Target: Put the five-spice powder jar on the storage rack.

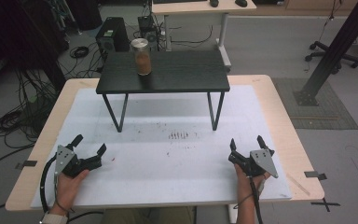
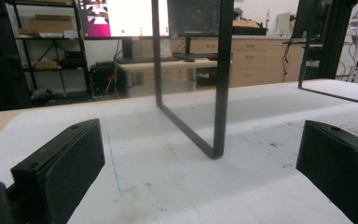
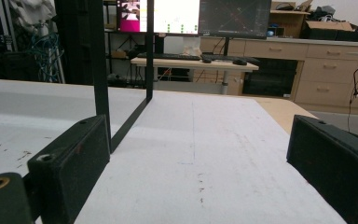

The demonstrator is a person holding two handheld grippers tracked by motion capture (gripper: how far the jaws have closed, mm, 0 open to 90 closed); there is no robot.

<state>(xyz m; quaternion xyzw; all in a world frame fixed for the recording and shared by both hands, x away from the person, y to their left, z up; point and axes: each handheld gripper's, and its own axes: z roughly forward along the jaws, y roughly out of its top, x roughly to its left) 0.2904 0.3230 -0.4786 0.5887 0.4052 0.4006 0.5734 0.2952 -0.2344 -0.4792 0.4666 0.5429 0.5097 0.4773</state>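
Observation:
A glass jar with a metal lid and brown contents stands upright on a small black raised table, toward its left half. That small table stands on a white mat over a wooden tabletop. My left gripper rests near the mat's front left, open, nothing between its jaws. At the front right my right gripper is open and empty too. In the left gripper view the small table's black leg frame stands ahead. In the right gripper view another leg frame stands at left.
Brown stains mark the mat's middle. The wooden tabletop's edge runs close to the right gripper. Beyond the table stand a desk, a computer tower, cables on the floor and a black post at right.

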